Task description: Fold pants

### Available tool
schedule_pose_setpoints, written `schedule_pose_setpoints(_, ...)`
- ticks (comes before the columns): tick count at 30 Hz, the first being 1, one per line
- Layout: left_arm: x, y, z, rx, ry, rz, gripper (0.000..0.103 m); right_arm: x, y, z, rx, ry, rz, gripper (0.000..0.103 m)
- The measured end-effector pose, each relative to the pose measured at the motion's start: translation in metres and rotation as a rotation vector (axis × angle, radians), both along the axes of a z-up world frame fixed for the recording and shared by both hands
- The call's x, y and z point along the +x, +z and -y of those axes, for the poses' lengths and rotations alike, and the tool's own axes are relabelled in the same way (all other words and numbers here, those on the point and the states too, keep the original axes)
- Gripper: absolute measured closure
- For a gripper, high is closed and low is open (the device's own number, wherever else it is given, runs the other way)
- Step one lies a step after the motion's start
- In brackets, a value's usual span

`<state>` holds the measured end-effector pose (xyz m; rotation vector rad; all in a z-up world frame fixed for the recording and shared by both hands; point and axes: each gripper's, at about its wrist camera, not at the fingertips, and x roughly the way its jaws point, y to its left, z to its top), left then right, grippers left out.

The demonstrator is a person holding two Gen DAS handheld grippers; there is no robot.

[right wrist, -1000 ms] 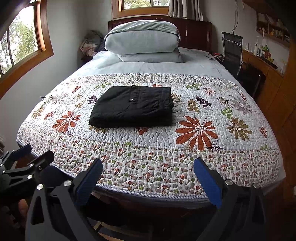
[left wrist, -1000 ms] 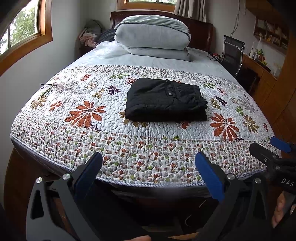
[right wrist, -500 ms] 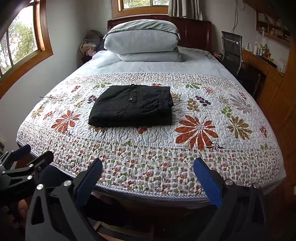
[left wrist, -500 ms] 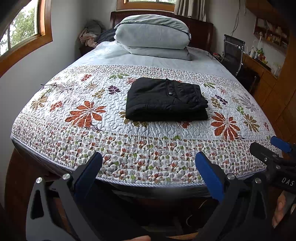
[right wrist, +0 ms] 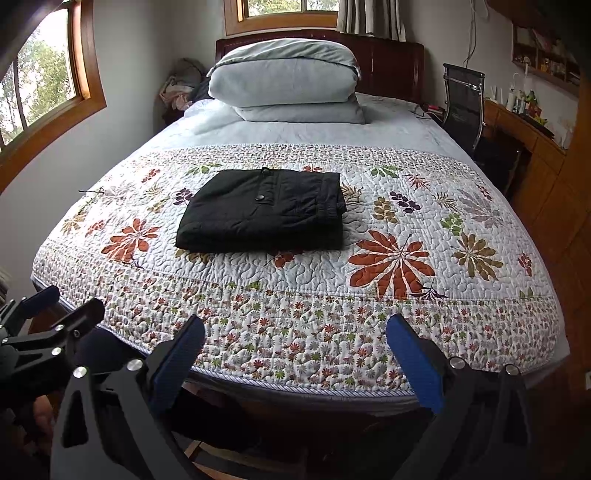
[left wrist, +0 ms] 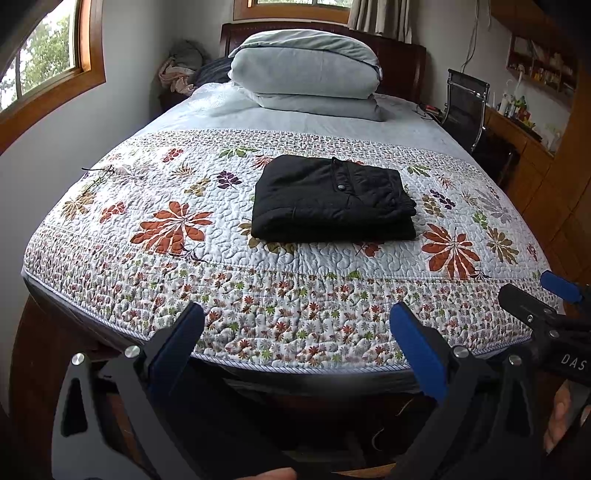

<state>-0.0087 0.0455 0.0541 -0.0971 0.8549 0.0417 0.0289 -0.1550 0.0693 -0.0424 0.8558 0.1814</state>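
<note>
Lying well ahead of both grippers, the black pants (left wrist: 332, 201) form a compact folded stack on the quilted bed (left wrist: 295, 295); folding looks finished. Left gripper (left wrist: 295, 336) and right gripper (right wrist: 291, 339) gape wide, empty.

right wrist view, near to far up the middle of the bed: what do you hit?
Right tool → floral quilt → folded black pants → plain blue sheet → stacked pillows → dark wooden headboard → window.

- Pants (left wrist: 332, 199): plain black.
- Quilt (left wrist: 221, 258): pale ground, rust, olive and purple leaf print.
- Pillows (left wrist: 303, 70), upper centre: grey-blue.
- Gripper pads (left wrist: 417, 354): blue.
</note>
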Motion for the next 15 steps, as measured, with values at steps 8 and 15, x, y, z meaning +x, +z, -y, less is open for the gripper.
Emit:
schedule_pose_setpoints(8, 0.0009, 0.0011, 0.0028, 0.003, -0.006, 0.001, 0.003, 0.0011, 0.0007, 0.001, 0.0, 0.004, 0.001, 0.004)
schedule_pose_setpoints(15, 0.0017, 0.0018, 0.0034, 0.005, -0.008, 0.0, 0.003, 0.0018, 0.0016, 0.0024, 0.002, 0.005, 0.002, 0.004)
